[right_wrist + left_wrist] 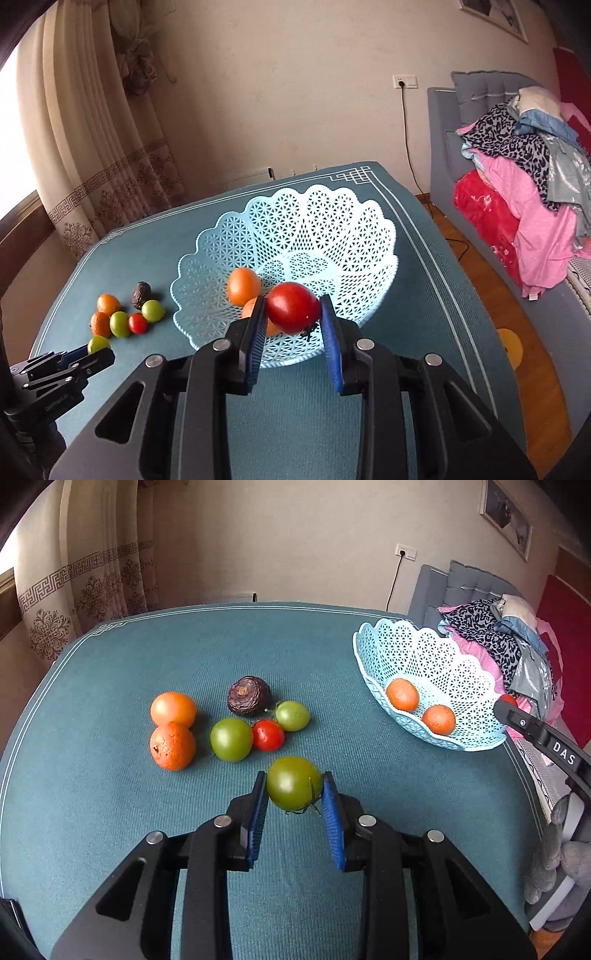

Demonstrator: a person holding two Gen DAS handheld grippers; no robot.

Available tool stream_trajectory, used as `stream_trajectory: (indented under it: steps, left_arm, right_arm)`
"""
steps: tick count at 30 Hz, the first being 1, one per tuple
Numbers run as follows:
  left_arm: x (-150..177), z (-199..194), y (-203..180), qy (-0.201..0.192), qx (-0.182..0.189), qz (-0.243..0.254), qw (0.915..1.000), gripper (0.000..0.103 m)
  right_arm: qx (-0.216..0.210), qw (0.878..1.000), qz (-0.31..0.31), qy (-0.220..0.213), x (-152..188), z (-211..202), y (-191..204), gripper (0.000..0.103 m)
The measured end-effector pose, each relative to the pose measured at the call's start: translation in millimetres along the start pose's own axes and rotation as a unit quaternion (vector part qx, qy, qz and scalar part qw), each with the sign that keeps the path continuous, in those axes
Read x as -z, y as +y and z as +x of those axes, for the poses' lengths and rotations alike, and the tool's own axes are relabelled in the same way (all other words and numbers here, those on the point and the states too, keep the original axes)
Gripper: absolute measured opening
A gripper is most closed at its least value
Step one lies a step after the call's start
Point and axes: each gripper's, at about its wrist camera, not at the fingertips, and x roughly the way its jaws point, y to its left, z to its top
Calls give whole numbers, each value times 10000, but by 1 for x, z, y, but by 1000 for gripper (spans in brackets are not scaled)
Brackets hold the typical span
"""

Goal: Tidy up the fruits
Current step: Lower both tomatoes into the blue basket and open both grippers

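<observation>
While left fingers (294, 788) pinch a smooth green tomato (293, 782), right fingers (293, 308) grip a red tomato (292, 306)

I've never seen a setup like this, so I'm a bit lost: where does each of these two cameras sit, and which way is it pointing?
Left wrist: rides on the left gripper, looking along its fingers at a green tomato they clamp; loose fruit beyond.
Right wrist: rides on the right gripper, looking along its fingers at a red tomato held over the basket.
Shared: both show the basket, the teal table, and the other gripper at the frame edge.
</observation>
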Motion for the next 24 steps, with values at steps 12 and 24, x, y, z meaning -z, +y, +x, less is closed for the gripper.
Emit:
stream_trajectory:
  steps: [12, 24]
  left_arm:
    - [-17, -3, -33, -206, 222, 316, 9990, 30]
    - [-53, 34, -85, -245, 773, 448, 9957, 35]
  right_arm:
    - [501, 9957, 85, -769, 6, -26, -9, 69]
    - [957, 9899, 550, -887, 20, -27, -34, 83]
